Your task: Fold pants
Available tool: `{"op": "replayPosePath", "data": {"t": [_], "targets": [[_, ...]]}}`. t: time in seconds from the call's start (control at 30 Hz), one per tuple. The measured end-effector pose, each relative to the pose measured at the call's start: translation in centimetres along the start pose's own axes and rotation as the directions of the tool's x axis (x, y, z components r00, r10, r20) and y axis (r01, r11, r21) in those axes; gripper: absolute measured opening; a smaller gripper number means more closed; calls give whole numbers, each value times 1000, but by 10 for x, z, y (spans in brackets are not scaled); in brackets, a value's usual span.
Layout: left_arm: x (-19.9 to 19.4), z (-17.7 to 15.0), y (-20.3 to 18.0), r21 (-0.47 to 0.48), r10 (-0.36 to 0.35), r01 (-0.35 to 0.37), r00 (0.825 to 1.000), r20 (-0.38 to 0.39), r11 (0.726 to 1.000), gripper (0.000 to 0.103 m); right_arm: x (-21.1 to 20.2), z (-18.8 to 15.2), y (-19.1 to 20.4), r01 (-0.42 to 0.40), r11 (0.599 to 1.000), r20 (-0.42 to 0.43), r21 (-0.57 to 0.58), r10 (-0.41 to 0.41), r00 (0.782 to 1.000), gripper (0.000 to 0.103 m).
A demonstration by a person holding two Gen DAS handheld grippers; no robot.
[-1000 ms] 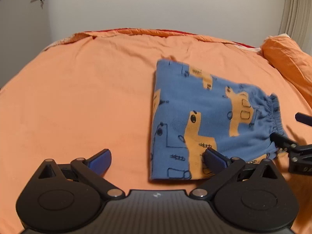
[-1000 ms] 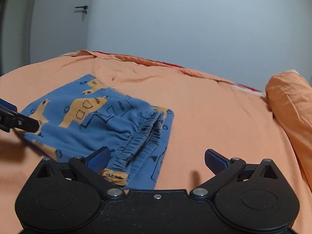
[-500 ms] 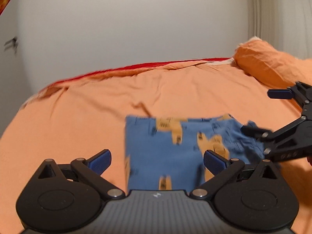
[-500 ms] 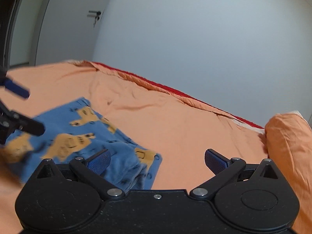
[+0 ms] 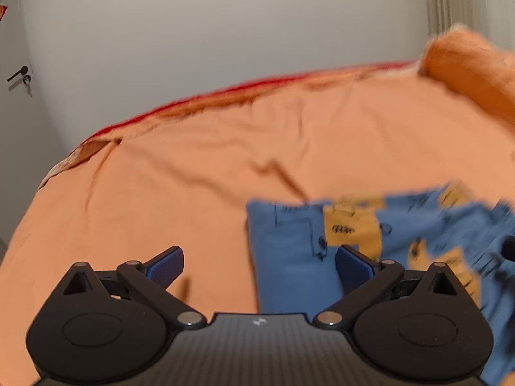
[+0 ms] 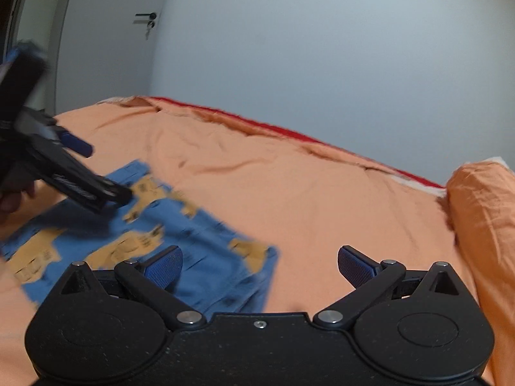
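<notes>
Blue pants with an orange print (image 5: 370, 247) lie folded into a compact rectangle on the orange bed. In the left wrist view they sit at the lower right, blurred by motion. My left gripper (image 5: 259, 263) is open above the bed, its right pad over the pants' left edge, nothing held. In the right wrist view the pants (image 6: 145, 244) lie at the lower left. My right gripper (image 6: 259, 265) is open and empty above the pants' right corner. The left gripper (image 6: 64, 173) shows there too, raised over the pants.
An orange sheet (image 5: 193, 177) covers the bed, with a few creases. An orange pillow (image 6: 482, 218) lies at the right. A grey wall stands behind, with a door and its handle (image 6: 145, 17) at the far left. A hand (image 6: 13, 193) holds the left gripper.
Both grippers have lifted and pulled back from the folded pants, tilting up toward the wall. The pants stay flat on the bed. Both stay open.
</notes>
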State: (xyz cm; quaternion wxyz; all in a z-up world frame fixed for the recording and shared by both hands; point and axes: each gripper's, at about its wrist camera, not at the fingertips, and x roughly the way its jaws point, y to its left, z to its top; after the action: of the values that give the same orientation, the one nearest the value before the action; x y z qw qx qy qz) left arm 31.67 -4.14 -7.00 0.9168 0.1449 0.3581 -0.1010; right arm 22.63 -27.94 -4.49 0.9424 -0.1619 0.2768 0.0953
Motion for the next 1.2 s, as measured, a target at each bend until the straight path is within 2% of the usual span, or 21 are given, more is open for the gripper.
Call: {"op": "replayPosePath", "data": {"t": [0.03,0.07,0.1,0.2,0.27,0.33,0.4,0.47,0.53,0.63,0.77,0.8,0.87,0.9,0.97,1.03,1.1,1.2], "targets": [[-1,-3,1,-19,-3,4,1000,4,1000,103,2,-10,8,6,1000,-48,-29,-7,999,102],[-7,-5,3,-45,-8,9,1000,8,999,102,0,-20,11,15,999,-56,-38,-17,998,102],[-13,-7,4,-62,-17,17,1000,0,998,102,-9,-25,8,25,1000,-25,-10,-25,999,102],[-48,-18,10,-124,-20,21,1000,7,992,103,-30,-23,5,20,999,-13,49,-19,1000,102],[-74,-34,13,-152,-88,95,995,53,984,103,-41,-25,9,23,998,0,62,-23,1000,102],[-85,-51,8,-137,-114,118,993,40,983,103,-42,-32,15,34,998,-23,57,-33,999,102],[-76,-70,-3,-97,-79,74,996,-45,993,103,-32,-47,19,37,998,-87,53,-32,996,102],[-79,-85,1,-164,-109,103,994,-31,981,103,-32,-52,15,16,995,-102,99,-6,995,102],[-82,-84,9,-224,-142,124,988,-67,967,102,-43,-46,11,22,995,-44,98,-17,999,102],[-90,-83,16,-250,-140,120,988,-64,961,103,-47,-21,0,53,994,43,97,-57,997,102],[-81,-84,19,-306,-167,133,982,-88,943,103,-19,7,-9,82,994,80,71,-88,993,102],[-80,-86,18,-312,-165,132,983,-81,941,103,-3,8,-10,97,993,53,62,-100,994,102],[-81,-87,15,-299,-152,123,986,-75,946,103,32,0,-10,95,995,-71,21,-94,993,102],[-82,-88,15,-294,-151,124,986,-71,948,103,36,-3,-14,70,996,-70,49,-67,995,102],[-81,-89,15,-291,-151,126,986,-66,949,103,29,-2,-22,53,992,-57,117,-46,997,102],[-81,-90,16,-291,-157,134,986,-59,947,103,24,-1,-23,57,991,-49,121,-51,998,102],[-81,-91,16,-290,-156,135,986,-53,947,103,-5,-9,-25,45,984,7,170,-47,999,102],[-81,-91,13,-287,-147,125,987,-56,950,103,-28,-28,-20,13,980,-12,199,-11,1000,102]]}}
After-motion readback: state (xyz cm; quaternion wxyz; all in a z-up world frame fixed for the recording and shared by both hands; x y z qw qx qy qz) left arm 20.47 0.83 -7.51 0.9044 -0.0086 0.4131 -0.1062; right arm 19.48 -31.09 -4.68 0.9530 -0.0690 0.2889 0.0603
